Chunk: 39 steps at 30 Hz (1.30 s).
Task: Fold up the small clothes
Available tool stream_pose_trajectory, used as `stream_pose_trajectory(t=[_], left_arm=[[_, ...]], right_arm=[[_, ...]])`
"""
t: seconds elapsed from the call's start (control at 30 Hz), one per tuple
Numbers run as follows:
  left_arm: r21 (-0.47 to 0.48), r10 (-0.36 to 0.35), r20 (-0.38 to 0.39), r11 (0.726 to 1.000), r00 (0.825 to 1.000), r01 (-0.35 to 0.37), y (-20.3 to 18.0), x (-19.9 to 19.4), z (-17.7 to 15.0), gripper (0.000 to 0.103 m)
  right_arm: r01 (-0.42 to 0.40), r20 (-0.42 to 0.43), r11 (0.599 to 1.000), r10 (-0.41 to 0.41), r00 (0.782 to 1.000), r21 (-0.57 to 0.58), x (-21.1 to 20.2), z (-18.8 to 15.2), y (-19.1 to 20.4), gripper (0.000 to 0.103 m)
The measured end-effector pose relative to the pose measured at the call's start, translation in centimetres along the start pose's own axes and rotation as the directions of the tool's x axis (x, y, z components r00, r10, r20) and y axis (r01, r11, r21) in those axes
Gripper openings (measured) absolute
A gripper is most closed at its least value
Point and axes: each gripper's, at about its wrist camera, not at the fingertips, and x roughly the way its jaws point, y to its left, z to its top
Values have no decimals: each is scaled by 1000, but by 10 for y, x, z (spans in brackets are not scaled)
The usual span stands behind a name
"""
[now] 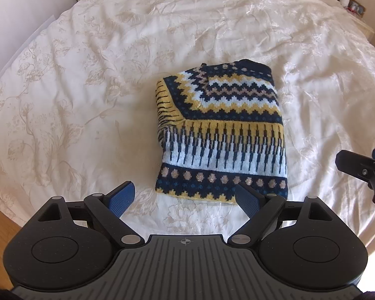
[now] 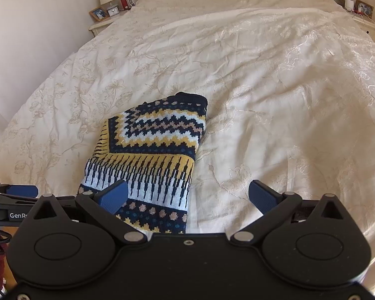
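A folded knit sweater (image 1: 221,135) with navy, yellow and white zigzag bands lies flat on the cream bedspread (image 1: 87,87). My left gripper (image 1: 185,195) hovers just short of the sweater's near hem, open and holding nothing. In the right wrist view the same sweater (image 2: 150,160) lies left of centre. My right gripper (image 2: 188,196) is open and empty over the sweater's near right corner; its left blue pad (image 2: 113,197) is above the knit, its right pad above bare bedspread. The right gripper (image 1: 367,172) also shows at the right edge of the left wrist view.
The bedspread (image 2: 275,100) stretches wide around the sweater. A nightstand (image 2: 105,23) with a lamp, clock and photo frame stands at the far left, another nightstand (image 2: 370,27) at the far right. A wall runs along the left; wood floor (image 1: 0,225) shows near the bed edge.
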Motion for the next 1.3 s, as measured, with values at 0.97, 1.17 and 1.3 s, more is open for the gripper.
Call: stream_pose_trajectory(t=[0.97, 1.17, 1.3], left_arm=[[-3, -8, -16, 1000, 1000, 7, -2, 3, 0, 87], [-1, -9, -16, 1000, 1000, 9, -3, 4, 0, 87], [1, -11, -15, 1000, 1000, 11, -4, 3, 1, 87]], right_arm=[[1, -8, 1000, -1, 1000, 17, 5, -2, -2, 102], [1, -11, 1000, 0, 1000, 28, 5, -2, -4, 102], [1, -11, 1000, 0, 1000, 28, 5, -2, -5, 102]])
